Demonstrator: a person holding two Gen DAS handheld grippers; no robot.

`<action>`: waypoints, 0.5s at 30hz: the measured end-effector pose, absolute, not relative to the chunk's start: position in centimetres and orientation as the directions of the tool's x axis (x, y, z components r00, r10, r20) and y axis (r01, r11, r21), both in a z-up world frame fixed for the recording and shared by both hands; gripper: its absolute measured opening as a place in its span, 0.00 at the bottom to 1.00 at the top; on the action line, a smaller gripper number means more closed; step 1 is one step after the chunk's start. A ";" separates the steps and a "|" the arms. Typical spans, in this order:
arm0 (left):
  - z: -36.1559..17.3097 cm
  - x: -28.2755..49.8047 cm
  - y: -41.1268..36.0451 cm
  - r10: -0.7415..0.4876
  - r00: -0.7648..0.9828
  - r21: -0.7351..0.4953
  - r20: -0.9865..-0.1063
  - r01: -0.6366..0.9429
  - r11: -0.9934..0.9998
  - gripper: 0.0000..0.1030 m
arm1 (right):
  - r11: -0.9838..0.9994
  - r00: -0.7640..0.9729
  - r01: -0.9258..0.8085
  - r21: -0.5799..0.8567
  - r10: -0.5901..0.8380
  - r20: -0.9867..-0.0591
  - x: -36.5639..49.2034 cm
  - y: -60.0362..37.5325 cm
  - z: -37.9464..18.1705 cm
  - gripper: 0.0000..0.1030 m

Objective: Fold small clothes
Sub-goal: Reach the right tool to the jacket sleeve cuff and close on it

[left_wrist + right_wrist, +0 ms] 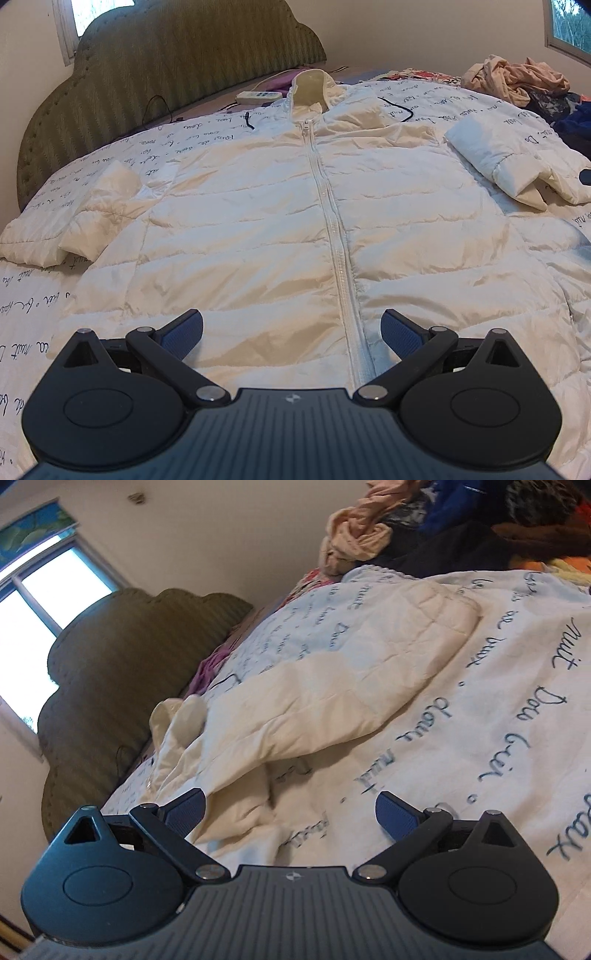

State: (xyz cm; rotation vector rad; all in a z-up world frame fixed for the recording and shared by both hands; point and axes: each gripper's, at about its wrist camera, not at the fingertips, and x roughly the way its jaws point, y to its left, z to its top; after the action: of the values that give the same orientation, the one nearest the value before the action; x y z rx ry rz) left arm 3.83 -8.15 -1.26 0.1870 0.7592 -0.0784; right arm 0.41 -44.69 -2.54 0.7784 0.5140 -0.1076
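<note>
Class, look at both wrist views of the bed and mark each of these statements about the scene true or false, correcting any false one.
1. The jacket is zipped shut. True.
2. The left gripper grips the hem. False: it is open, holding nothing.
3. A pile of clothes lies at the bed's far right. True.
4. The bedspread is plain. False: it bears handwriting.
5. The right gripper is open. True.

Left wrist view looks down the white jacket (pixel 295 221) toward the headboard (pixel 166 74), near the hem; right wrist view, rolled sideways, sits close over its sleeve (pixel 332 686); both share jacket, bed, headboard.
</note>
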 end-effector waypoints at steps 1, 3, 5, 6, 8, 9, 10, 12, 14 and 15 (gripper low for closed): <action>-1.3 3.8 -8.3 -0.008 0.723 0.140 -0.690 0.145 0.980 1.00 | 0.696 0.871 0.306 0.649 0.070 -0.486 0.9 -45.7 -3.1 0.93; -1.5 3.9 -8.5 -0.009 0.725 0.147 -0.689 0.151 0.978 1.00 | 0.658 0.872 0.348 0.668 0.036 -0.488 1.6 -47.6 -4.0 0.88; -1.7 4.1 -8.8 0.002 0.720 0.158 -0.694 0.150 0.976 1.00 | 0.631 0.879 0.364 0.686 0.011 -0.476 2.3 -49.1 -4.7 0.87; -1.8 4.2 -8.8 0.006 0.717 0.161 -0.697 0.148 0.976 1.00 | 0.624 0.882 0.371 0.688 -0.004 -0.472 2.7 -49.7 -4.9 0.87; -1.8 4.4 -8.8 0.011 0.714 0.161 -0.700 0.142 0.977 1.00 | 0.618 0.883 0.388 0.684 -0.036 -0.468 3.6 -50.8 -5.2 0.85; -1.8 4.6 -8.8 0.014 0.714 0.160 -0.700 0.138 0.978 1.00 | 0.611 0.888 0.390 0.689 -0.051 -0.457 3.8 -51.6 -5.2 0.85; -1.9 4.7 -8.8 0.020 0.712 0.162 -0.702 0.132 0.978 1.00 | 0.604 0.890 0.395 0.692 -0.064 -0.452 4.3 -52.2 -5.2 0.85; -2.0 5.1 -8.8 0.033 0.702 0.168 -0.711 0.123 0.978 1.00 | 0.582 0.884 0.422 0.695 -0.095 -0.457 5.0 -53.5 -5.4 0.83; -2.1 5.3 -8.8 0.037 0.693 0.164 -0.720 0.118 0.979 1.00 | 0.564 0.881 0.440 0.699 -0.122 -0.457 5.8 -54.5 -5.5 0.82; -2.2 5.4 -8.7 0.036 0.691 0.162 -0.722 0.118 0.980 1.00 | 0.553 0.881 0.446 0.704 -0.133 -0.454 6.2 -55.1 -5.6 0.80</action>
State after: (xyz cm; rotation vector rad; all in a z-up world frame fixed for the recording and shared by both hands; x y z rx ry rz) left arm 5.38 -8.74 -2.20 0.2022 0.8079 -0.0461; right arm 6.19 -55.09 -5.59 0.9263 0.3709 -0.3518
